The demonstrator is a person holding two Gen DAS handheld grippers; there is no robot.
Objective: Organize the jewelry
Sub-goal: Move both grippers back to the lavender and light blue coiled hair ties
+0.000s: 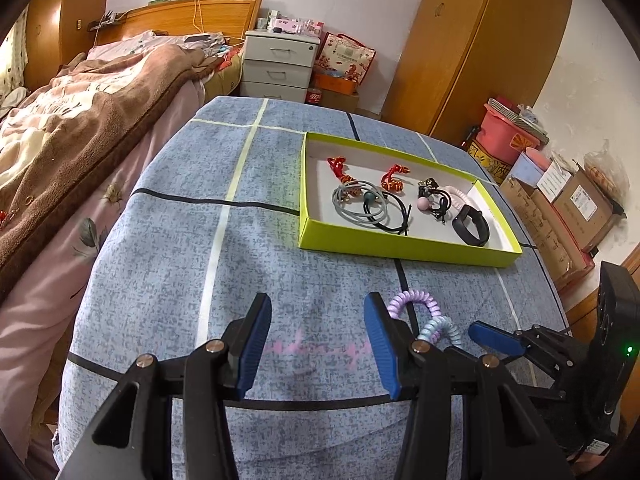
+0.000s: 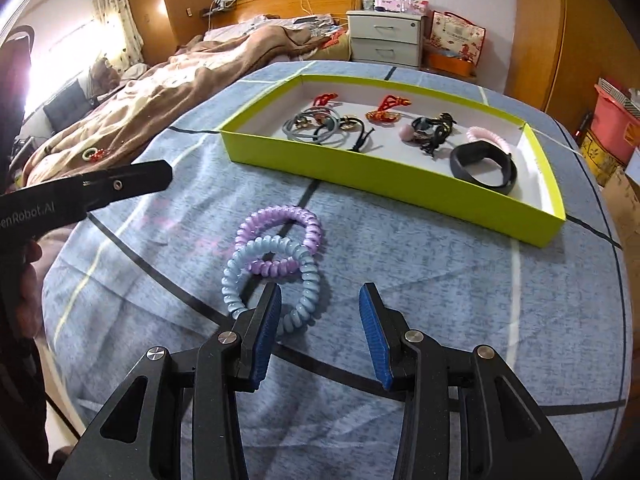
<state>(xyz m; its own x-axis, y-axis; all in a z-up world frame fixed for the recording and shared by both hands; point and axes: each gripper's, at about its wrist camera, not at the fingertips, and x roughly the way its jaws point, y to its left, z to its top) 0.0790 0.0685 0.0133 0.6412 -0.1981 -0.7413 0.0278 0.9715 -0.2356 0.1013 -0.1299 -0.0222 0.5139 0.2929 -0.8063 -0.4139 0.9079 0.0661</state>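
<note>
A purple coil hair tie [image 2: 280,226] and a light blue coil hair tie [image 2: 276,280] lie overlapping on the blue cloth. My right gripper [image 2: 320,320] is open and empty just behind them, its left finger [image 2: 266,320] over the blue coil's near edge. My left gripper [image 1: 318,336] is open and empty over bare cloth, left of the coils [image 1: 428,312]. The lime-green tray [image 1: 400,246] [image 2: 380,176] holds hair ties, red knot charms, a pink coil and a black band [image 2: 482,166].
The table's blue checked cloth [image 1: 180,220] drops off at the near and left edges. A bed with a brown blanket [image 1: 80,112] lies left. Boxes [image 1: 568,208] and a wardrobe [image 1: 480,40] stand right. The right gripper also shows in the left wrist view [image 1: 496,338].
</note>
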